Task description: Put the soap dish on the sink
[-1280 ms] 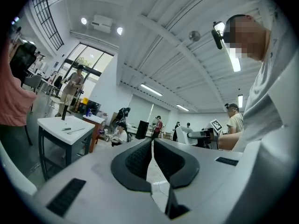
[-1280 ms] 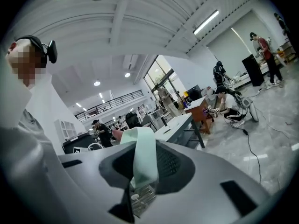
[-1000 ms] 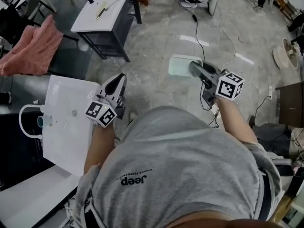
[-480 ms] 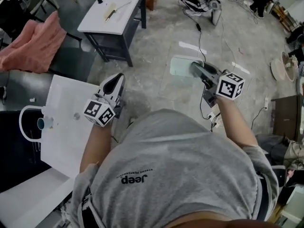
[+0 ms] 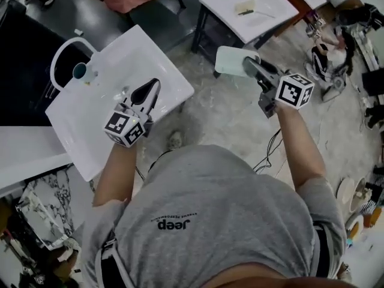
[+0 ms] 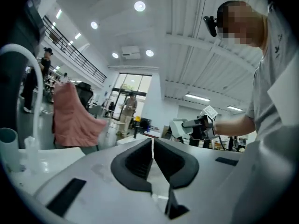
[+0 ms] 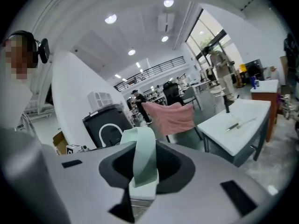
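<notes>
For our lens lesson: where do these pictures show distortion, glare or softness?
Both gripper views: fisheye bending, black corners, round ceiling lamps blown white. Right gripper view: pale green plastic soap dish soft near the lens. Head view: white rectangular sink washed out.

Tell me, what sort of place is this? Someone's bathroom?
Probably not: more like a big workshop or lab hall. The sink stands by a bare grey floor, a white work table is close, and the ceiling is high with recessed lights.
</notes>
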Demonstrator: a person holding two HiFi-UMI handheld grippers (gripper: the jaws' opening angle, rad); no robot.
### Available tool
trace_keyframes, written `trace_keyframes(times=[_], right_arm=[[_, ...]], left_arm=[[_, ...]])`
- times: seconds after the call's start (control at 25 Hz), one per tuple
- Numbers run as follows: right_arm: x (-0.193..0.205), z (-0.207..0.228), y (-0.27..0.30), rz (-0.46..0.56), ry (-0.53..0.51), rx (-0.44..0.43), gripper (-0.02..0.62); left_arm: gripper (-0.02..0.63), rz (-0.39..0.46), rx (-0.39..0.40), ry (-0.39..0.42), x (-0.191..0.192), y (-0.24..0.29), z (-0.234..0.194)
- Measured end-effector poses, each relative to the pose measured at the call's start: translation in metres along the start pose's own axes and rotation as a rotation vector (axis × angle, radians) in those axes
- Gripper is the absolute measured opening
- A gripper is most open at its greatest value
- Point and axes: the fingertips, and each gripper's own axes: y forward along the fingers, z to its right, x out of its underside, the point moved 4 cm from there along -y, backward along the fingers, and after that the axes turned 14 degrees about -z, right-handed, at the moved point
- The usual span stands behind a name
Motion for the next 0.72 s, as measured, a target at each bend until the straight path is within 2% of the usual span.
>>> trace_keyframes(times=[0.16,0.28,0.52,0.72], right_arm=[[-0.044,-0.029,0.132,-0.128,-0.086,-0.137,0.129],[-0.058,-0.047,0.224,-0.227,-0.134,-0.199,0.129],[-0.062,-0.08,0.378,-0.39,-0.18,-0.252,0.129],[-0.046,-0.09,0.474,-0.513,-0.18,-0.261,0.129]], left_arm=[[0.025,0.016,-0.166,-0.063,0.023,-0.057,-0.061],[0.025,0.022,-0.254,-0.118,0.042,-0.091,-0.097],[0.025,0.032,-0.346,-0.197,0.075,-0.133,-0.159],[0.025,0.037,-0.391,-0.238,0.094,-0.151,-0.186]])
